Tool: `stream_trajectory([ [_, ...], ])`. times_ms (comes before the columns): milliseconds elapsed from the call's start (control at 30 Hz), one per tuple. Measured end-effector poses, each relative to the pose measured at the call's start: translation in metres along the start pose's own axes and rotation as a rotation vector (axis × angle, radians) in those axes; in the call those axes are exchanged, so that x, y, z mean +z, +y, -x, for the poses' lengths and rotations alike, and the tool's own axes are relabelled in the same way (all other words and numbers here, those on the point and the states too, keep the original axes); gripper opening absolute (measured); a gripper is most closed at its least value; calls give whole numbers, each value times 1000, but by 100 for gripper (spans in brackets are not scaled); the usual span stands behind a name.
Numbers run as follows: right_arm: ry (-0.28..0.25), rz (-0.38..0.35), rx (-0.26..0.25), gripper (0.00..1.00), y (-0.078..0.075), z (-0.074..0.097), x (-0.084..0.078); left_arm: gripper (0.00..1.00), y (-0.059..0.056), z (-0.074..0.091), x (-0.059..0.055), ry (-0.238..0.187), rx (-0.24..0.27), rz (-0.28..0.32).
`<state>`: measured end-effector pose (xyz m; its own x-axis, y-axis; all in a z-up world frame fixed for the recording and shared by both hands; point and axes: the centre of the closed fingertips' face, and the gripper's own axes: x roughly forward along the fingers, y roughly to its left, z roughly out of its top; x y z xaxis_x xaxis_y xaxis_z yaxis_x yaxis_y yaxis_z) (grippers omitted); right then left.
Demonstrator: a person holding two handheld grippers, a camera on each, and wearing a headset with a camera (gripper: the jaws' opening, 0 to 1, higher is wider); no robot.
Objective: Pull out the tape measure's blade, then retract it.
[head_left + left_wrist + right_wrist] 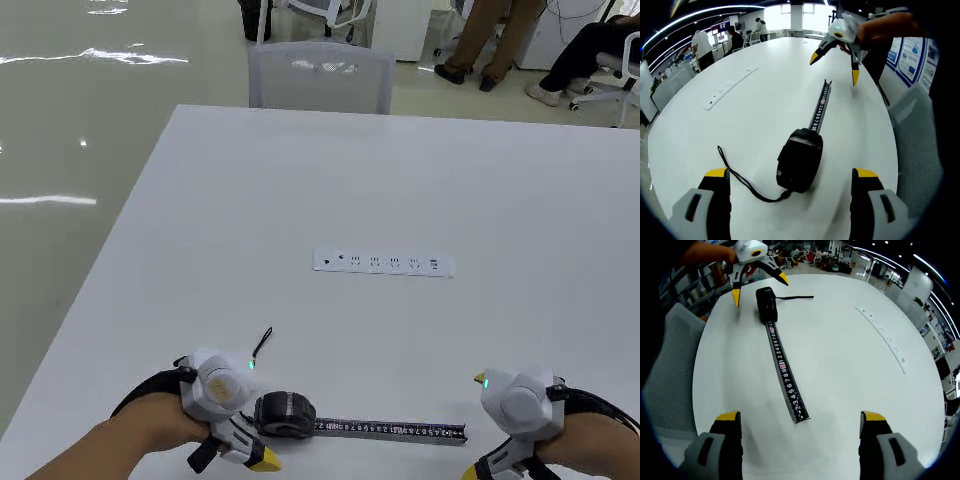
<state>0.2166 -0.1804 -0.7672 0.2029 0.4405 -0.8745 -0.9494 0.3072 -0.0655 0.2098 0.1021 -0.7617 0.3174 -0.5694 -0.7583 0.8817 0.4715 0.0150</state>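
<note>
Between left claw point(790, 173), right claw point(800, 416): tape measure point(285, 414), blade point(785, 372) out.

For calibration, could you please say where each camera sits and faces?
Head view: headset, looking down at the tape measure on the table; both forearms show.
Left gripper view: on the left claw, facing along the blade towards the right claw; its jaws show.
Right gripper view: on the right claw, facing back along the blade; its jaws show.
All share the tape measure.

white table point(400, 180) | grey chair point(320, 78) behind | glossy floor point(90, 110) | seated ppl far right
</note>
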Motion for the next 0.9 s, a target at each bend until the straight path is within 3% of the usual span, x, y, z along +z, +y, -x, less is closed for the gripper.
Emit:
stream_trajectory([
  [67,-38,-49,-24,100,-5,5,2,99,3,3,-4,-4,13,5],
  [167,-97,-112,-67,100,-3,18,6,99,4,14,2,-79,47,74],
  [233,-84,-103,-76,100,1,21,0,99,5,19,3,-106,67,98],
  [267,-60,-35,-132,100,-4,22,-7,99,3,23,6,-131,72,114],
  [300,-75,-71,-118,100,1,22,-9,99,2,25,7,-148,81,125],
  [333,-102,-145,-117,100,4,24,-9,99,0,28,3,-145,89,135],
  [533,-147,-218,-173,100,10,41,-20,98,-12,41,-8,-169,115,195],
  [633,-181,-268,-192,100,16,50,-23,99,-18,52,-11,-211,143,221],
  [667,-216,-284,-205,100,17,54,-23,99,-21,57,-12,-220,152,252],
  [733,-241,-311,-228,100,17,58,-26,99,-22,63,-17,-232,170,264],
  [833,-249,-330,-239,100,26,62,-36,99,-13,73,-35,-248,195,289],
  [867,-242,-328,-242,100,29,62,-39,99,-13,76,-37,-256,212,282],
  [900,-233,-321,-250,100,32,63,-43,99,-10,80,-34,-291,234,260],
])
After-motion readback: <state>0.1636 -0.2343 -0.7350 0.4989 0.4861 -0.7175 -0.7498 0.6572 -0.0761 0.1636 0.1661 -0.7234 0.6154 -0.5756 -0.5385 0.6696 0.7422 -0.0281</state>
